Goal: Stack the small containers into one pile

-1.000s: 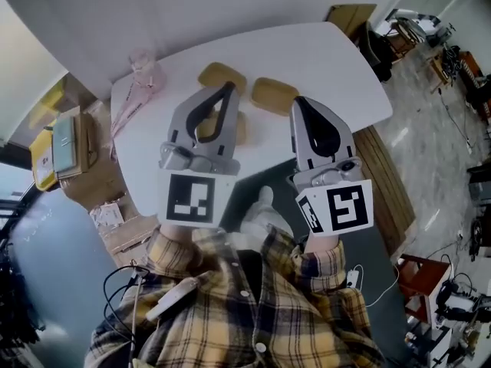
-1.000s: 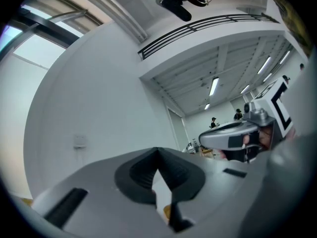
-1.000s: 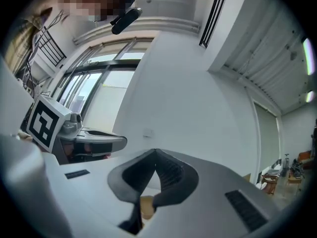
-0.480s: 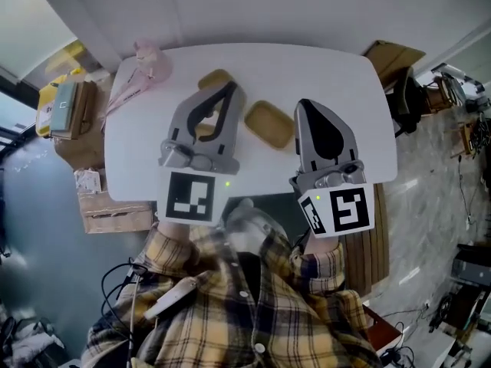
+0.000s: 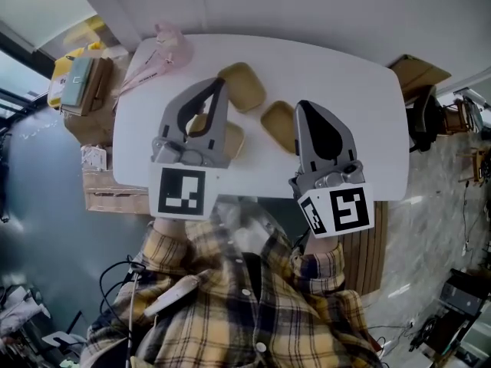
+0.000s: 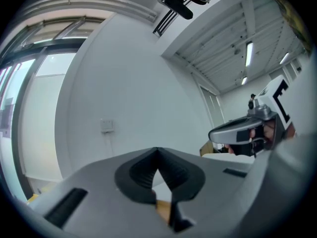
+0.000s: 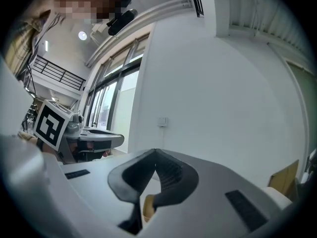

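**PRE-GRASP STATUS: BOTH TONGS CLOSED, NOTHING STACKED**

The left tongs (image 5: 222, 87) are closed tip to tip with nothing between the pads. The right tongs (image 5: 302, 107) are likewise closed and empty. I hold both roughly level and side by side over the near part of the white tabletop (image 5: 345, 75). I judge this to be an approach posture, with neither tool committed to a target.

Three shallow tan containers lie singly on the tabletop around the tips:
- the far container (image 5: 242, 87);
- the right container (image 5: 278, 126), just left of the right tongs' tip;
- the near container (image 5: 231, 141), partly covered in the head view by the left tongs (contact cannot be confirmed there).

None rests in another, so the pile is not started. The tongs must open before any pickup. A pink item (image 5: 165, 48) lies at the far left corner, apart from the containers.

No brand or text is legible. The only markings are the black-and-white square patterns on each marker cube (image 5: 182, 192).
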A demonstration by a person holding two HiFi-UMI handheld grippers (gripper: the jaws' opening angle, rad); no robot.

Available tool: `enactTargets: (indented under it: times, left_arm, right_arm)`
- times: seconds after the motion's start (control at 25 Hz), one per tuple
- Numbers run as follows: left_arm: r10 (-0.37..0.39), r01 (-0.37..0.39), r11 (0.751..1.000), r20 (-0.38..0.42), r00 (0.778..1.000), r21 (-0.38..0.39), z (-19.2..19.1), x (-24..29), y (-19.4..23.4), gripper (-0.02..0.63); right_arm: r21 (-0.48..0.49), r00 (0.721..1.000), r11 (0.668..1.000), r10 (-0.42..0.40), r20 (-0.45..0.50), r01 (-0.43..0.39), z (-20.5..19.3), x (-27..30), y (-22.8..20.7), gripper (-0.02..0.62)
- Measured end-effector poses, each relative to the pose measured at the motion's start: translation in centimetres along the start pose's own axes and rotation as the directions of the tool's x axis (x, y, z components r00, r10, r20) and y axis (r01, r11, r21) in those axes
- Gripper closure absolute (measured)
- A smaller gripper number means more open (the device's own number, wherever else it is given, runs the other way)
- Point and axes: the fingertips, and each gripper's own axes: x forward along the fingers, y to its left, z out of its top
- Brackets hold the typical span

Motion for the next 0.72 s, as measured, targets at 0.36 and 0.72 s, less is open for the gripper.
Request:
enactTargets:
  times: [0.36, 0.72]
  left_arm:
    - [0.013, -0.015, 0.999, -0.036, 0.999, -0.043, -2.4, 1.9, 4.1, 0.588]
    - [0.0, -0.002, 0.998, -0.035, 0.999, -0.062, -4.7, 4.8, 8.2, 0.588]
  right_arm:
    - [0.012, 0.997, 0.998, 0.058, -0.049, -0.058, -1.1, 5.9, 1.2, 0.58]
    - [0.002, 0.994, 0.998, 0.057, -0.091, -0.057, -2.8, 11.4, 1.6, 0.58]
